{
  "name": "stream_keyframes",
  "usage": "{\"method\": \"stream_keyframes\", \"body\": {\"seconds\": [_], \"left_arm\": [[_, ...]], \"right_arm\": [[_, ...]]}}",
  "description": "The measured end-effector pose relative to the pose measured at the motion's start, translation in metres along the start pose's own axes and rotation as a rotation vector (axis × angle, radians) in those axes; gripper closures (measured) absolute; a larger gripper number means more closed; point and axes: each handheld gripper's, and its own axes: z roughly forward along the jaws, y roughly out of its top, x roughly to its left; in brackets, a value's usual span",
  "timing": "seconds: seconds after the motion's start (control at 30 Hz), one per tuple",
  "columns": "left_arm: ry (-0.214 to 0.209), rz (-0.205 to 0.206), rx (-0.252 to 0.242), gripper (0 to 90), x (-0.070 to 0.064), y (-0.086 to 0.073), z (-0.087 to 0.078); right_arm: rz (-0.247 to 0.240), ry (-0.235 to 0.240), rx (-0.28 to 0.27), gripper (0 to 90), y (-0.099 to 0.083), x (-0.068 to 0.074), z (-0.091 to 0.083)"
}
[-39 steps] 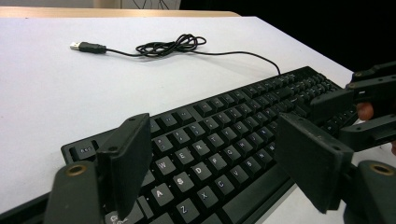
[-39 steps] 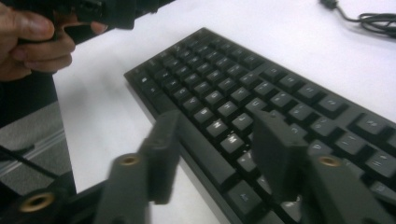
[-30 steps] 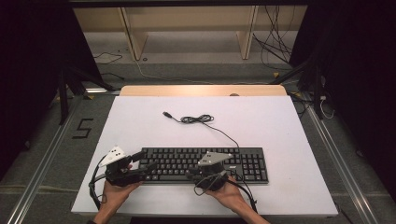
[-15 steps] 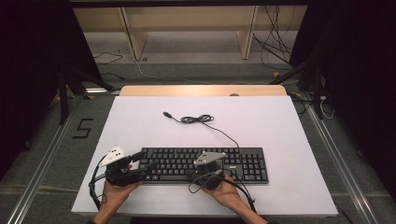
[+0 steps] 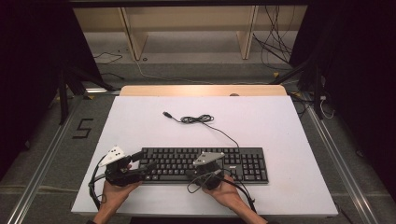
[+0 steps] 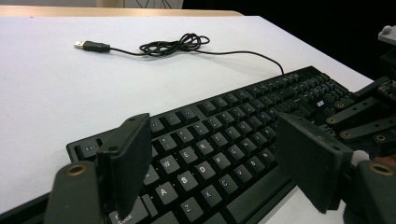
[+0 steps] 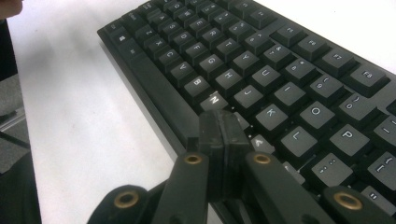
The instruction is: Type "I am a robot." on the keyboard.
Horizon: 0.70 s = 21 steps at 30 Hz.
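Observation:
A black keyboard (image 5: 233,161) lies along the near part of the white table (image 5: 280,126). Its thin cable (image 5: 196,119) coils behind it and ends in a loose USB plug (image 5: 166,114). My left gripper (image 5: 144,161) is open, its jaws spread over the keyboard's left end; in the left gripper view the letter keys (image 6: 205,154) lie between the jaws of the left gripper (image 6: 215,158). My right gripper (image 5: 195,173) is shut with nothing in it. In the right gripper view, the right gripper (image 7: 219,123) has its tips at the keyboard's (image 7: 289,93) front rows, just below the N key (image 7: 214,100).
The table's wooden far edge (image 5: 201,90) borders a floor with loose cables and a shelf frame (image 5: 187,28). Bare white surface lies behind and to the right of the keyboard. The right gripper (image 6: 369,121) appears at the right edge of the left gripper view.
The right gripper has shifted a little to the left along the keyboard's front edge. The left gripper, the keyboard and the cable have stayed put.

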Motion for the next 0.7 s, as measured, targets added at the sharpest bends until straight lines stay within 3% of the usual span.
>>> {"method": "stream_keyframes", "body": {"seconds": [0.2,0.33,0.53,0.7], "left_arm": [[0.001,0.000,0.001,27.2,0.000,0.000,0.000],[0.002,0.002,0.003,27.2,0.000,0.000,0.000],[0.008,-0.002,0.005,27.3,0.002,0.000,0.000],[0.009,-0.005,0.006,27.3,0.002,0.000,0.001]], "right_arm": [[-0.009,-0.011,0.020,90.0,-0.001,0.001,0.002],[-0.027,-0.028,0.006,90.0,-0.003,0.004,0.004],[0.005,-0.011,0.000,90.0,-0.002,0.003,0.000],[0.021,-0.005,-0.050,90.0,0.001,0.000,-0.008]]}}
